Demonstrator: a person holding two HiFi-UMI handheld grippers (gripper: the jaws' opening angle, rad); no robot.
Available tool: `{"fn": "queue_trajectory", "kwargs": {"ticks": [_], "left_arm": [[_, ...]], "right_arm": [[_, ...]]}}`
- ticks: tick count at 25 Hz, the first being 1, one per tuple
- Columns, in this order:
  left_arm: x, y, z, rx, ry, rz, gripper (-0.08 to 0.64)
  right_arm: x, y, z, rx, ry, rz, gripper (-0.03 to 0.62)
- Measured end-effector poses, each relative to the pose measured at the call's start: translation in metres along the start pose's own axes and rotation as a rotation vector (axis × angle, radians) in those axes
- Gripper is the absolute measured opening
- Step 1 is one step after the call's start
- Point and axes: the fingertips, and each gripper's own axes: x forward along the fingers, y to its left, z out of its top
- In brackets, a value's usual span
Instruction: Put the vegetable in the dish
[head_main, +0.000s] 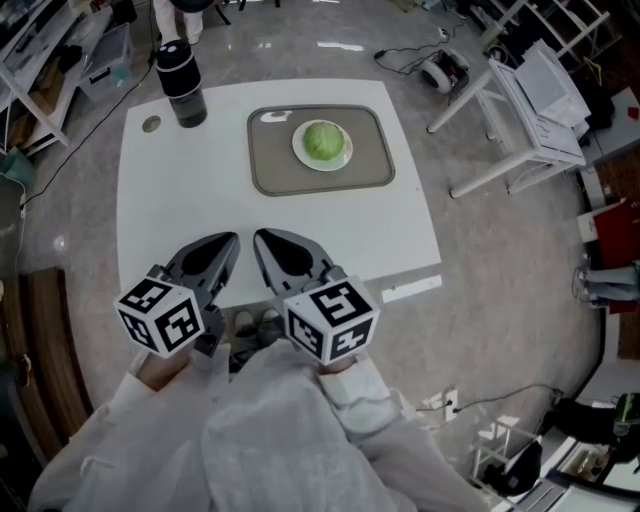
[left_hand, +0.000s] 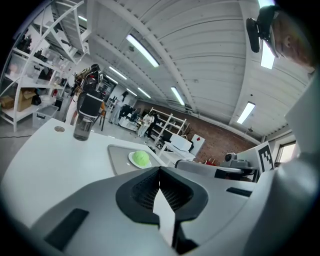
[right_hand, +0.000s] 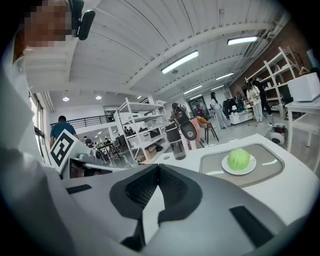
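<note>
A round green vegetable (head_main: 323, 141) sits in a small white dish (head_main: 299, 151) on a grey tray (head_main: 280, 172) at the far middle of the white table (head_main: 180, 205). The left gripper view shows the vegetable (left_hand: 141, 158) far ahead, and so does the right gripper view (right_hand: 239, 159). My left gripper (head_main: 232, 240) and right gripper (head_main: 259, 237) hover side by side over the table's near edge, well short of the tray. Both are shut with nothing held; the jaws meet at the tips in the left gripper (left_hand: 160, 170) and the right gripper (right_hand: 159, 167).
A tall black bottle (head_main: 181, 84) stands at the table's far left corner, beside a small round hole (head_main: 151, 124). A white metal rack (head_main: 530, 110) lies on the floor to the right of the table. Shelving lines the left wall.
</note>
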Motion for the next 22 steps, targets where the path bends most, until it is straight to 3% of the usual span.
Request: {"fn": "queue_trajectory", "kwargs": {"ticks": [22], "left_arm": [[-0.001,-0.011,-0.011,0.035,0.033,0.021,0.009]], "right_arm": [[-0.004,0.006,-0.005,-0.038,0.012,0.02,0.014]]}}
